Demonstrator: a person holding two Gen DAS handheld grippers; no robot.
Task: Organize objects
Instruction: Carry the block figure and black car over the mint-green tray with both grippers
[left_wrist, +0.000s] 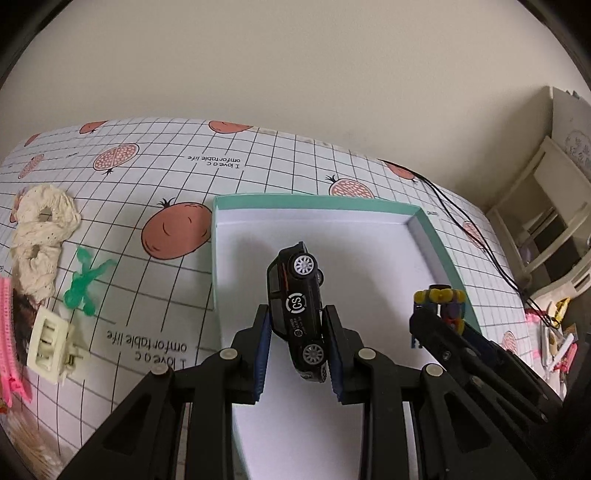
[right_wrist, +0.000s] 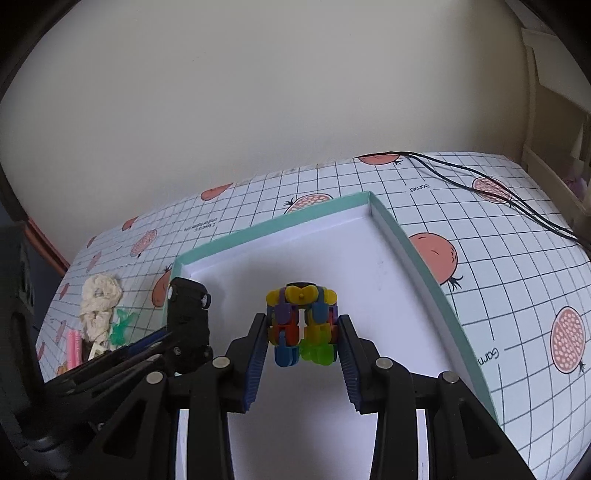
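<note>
At the bottom centre of the left wrist view, the left gripper (left_wrist: 297, 343) is clamped on a black toy car (left_wrist: 299, 310), pinched across its body so it hangs nose-down with 2 wheels facing the camera. Low in the right wrist view, the right gripper (right_wrist: 303, 343) is closed around a multicoloured block toy (right_wrist: 301, 323), its pads pressing the toy's 2 flanks.

Both loads hang above the white floor of the teal-rimmed box (left_wrist: 314, 202), which fills the middle of each frame — the car toward its left half, the block toy toward its right edge. Neither appears to touch the floor yet.

The step in hand looks like setting both toys down inside the box. To do it well, lower each until it nearly meets the floor before easing the pads apart; the car is tilted, so levelling it first would help it land on its wheels rather than roll. Keep the 2 grippers apart so they do not knock each other.

Further out, at the left of the left wrist view, a cream scrunchie (left_wrist: 40, 229), a green clip (left_wrist: 85, 284) and a cream claw clip (left_wrist: 50, 338) lie on the gridded tablecloth (left_wrist: 258, 162) outside the box.
</note>
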